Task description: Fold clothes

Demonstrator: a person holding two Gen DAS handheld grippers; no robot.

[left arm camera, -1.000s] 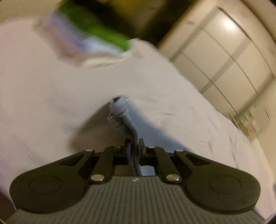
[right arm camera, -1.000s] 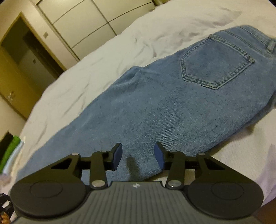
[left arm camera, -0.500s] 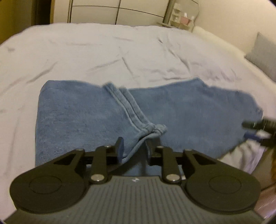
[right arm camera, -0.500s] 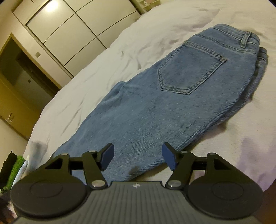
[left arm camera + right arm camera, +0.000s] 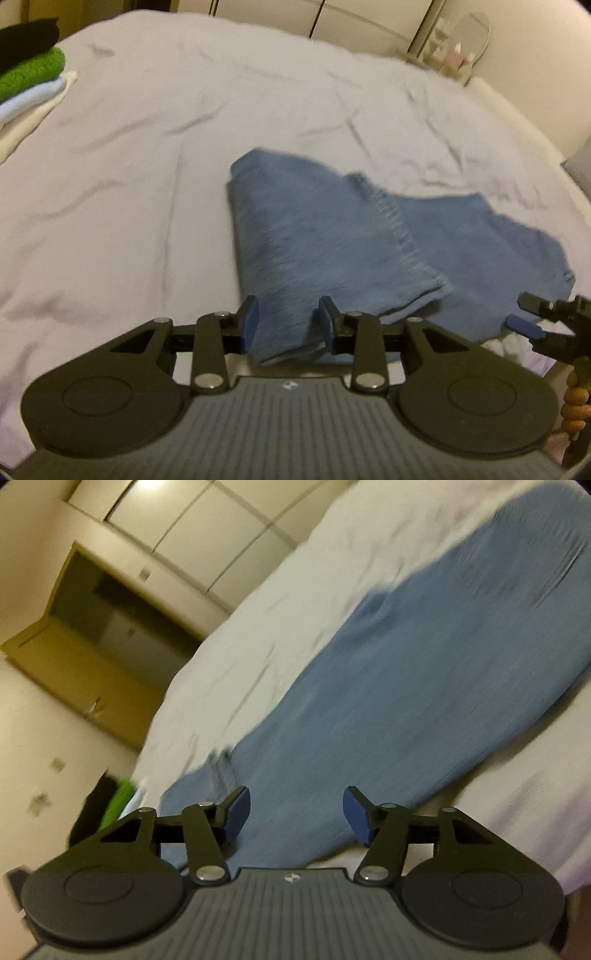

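While the jeans [image 5: 332, 236] are spread across the white bed sheet [image 5: 147, 147] with the leg end doubled back over the upper part, both tools are held low at the near edge of the denim. The left gripper [image 5: 286, 319] is seen with its jaws apart and a lobe of the folded cloth lying loosely between them, not pinched. The right gripper [image 5: 295, 810] is likewise parted, with nothing between its pads, hovering over the denim; that view is smeared by motion. A stack of folded clothes [image 5: 29, 85] is visible at the far left of the bed.

Several faults can be foreseen, as a judgement only. If only 1 layer were pinched, the doubled leg could be peeled open again. If the 2 tools were lifted unevenly, the fold could be skewed and the hem [image 5: 402, 236] dragged off line. Sheet could also be caught with the denim, since the cloth lies flat on it.
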